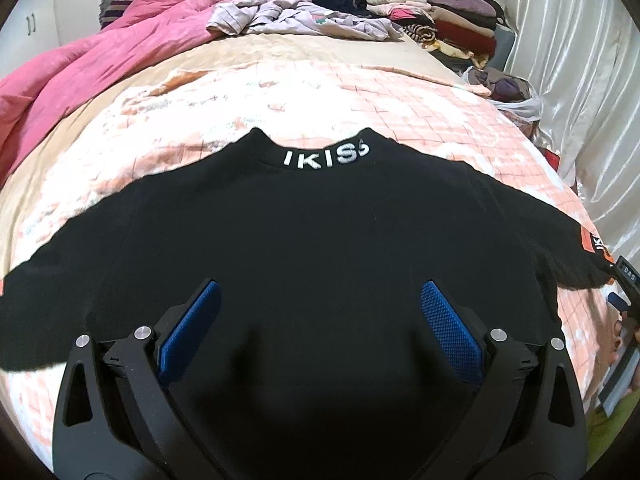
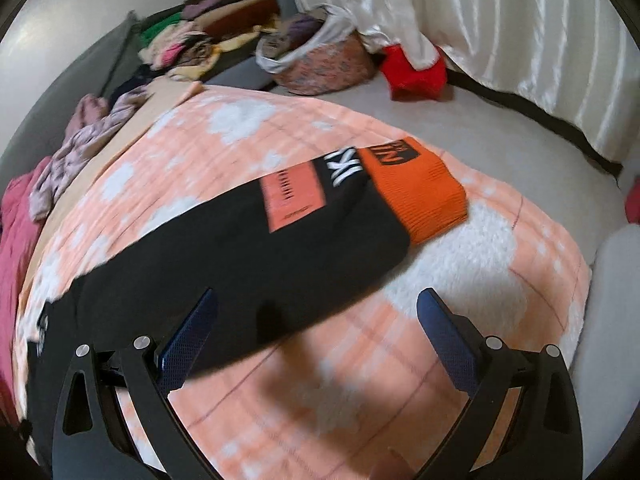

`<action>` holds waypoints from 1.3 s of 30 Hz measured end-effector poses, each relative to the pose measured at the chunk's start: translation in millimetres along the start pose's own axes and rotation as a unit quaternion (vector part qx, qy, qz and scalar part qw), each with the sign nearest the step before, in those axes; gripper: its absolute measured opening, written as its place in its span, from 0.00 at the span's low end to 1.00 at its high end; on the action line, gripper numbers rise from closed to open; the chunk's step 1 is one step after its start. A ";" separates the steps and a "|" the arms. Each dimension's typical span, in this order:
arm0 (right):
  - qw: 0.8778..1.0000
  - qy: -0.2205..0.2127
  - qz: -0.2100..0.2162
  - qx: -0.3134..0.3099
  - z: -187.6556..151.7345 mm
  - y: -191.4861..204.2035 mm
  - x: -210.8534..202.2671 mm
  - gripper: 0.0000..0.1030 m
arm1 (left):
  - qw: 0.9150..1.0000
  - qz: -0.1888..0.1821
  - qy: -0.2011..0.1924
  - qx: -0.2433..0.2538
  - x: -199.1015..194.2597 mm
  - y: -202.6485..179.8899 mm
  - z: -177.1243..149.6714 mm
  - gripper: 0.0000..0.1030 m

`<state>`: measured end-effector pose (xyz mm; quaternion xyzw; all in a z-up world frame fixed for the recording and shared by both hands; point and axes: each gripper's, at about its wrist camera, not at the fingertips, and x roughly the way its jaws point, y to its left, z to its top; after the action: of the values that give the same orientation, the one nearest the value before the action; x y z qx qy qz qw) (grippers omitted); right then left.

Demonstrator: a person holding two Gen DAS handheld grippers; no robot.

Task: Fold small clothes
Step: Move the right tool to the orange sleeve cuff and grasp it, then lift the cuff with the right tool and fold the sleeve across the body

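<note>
The black sweater lies spread flat on the peach checked blanket, collar pointing toward the clothes pile. The left gripper hovers over its body, fingers wide apart. The right gripper is spread too, near the orange cuff.

Black knit long-sleeved sweater spread flat on peach-and-white checked fleece blanket, collar away from camera, white lettering on collar. Sleeves stretched out sideways. Right sleeve ends in orange ribbed cuff, with salmon patch.
</note>
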<state>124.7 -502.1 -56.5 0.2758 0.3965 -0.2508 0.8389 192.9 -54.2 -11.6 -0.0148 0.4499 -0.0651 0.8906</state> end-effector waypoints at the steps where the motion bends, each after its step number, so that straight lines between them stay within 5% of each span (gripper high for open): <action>1: 1.000 0.003 -0.003 0.011 3.7 -3.5 4.9 0.96 | 1.000 0.004 -0.002 0.002 2.4 0.2 3.2 0.91; 13: 0.989 -0.017 0.050 0.137 40.1 -44.4 38.0 0.89 | 1.000 0.004 0.019 -0.001 27.1 9.6 23.1 0.91; 18: 0.985 -0.040 0.071 0.150 40.9 -55.6 30.9 0.39 | 1.000 0.002 0.019 0.001 30.6 14.3 30.1 0.91; 21: 0.986 -0.053 0.084 0.136 39.1 -56.8 24.4 0.22 | 1.000 -0.001 0.017 -0.004 31.5 18.1 33.4 0.91; 30: 0.987 -0.099 0.118 0.052 37.2 -15.6 -12.1 0.16 | 0.999 -0.011 0.024 -0.040 38.3 39.8 33.8 0.91; 39: 0.968 -0.103 0.227 -0.035 30.9 70.6 -50.7 0.16 | 0.998 -0.013 0.008 -0.062 24.7 65.0 37.6 0.91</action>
<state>157.7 -461.4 19.3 0.3021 0.2433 -0.0670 0.9193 244.3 5.9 -14.5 -0.0753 0.4599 -0.0486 0.8835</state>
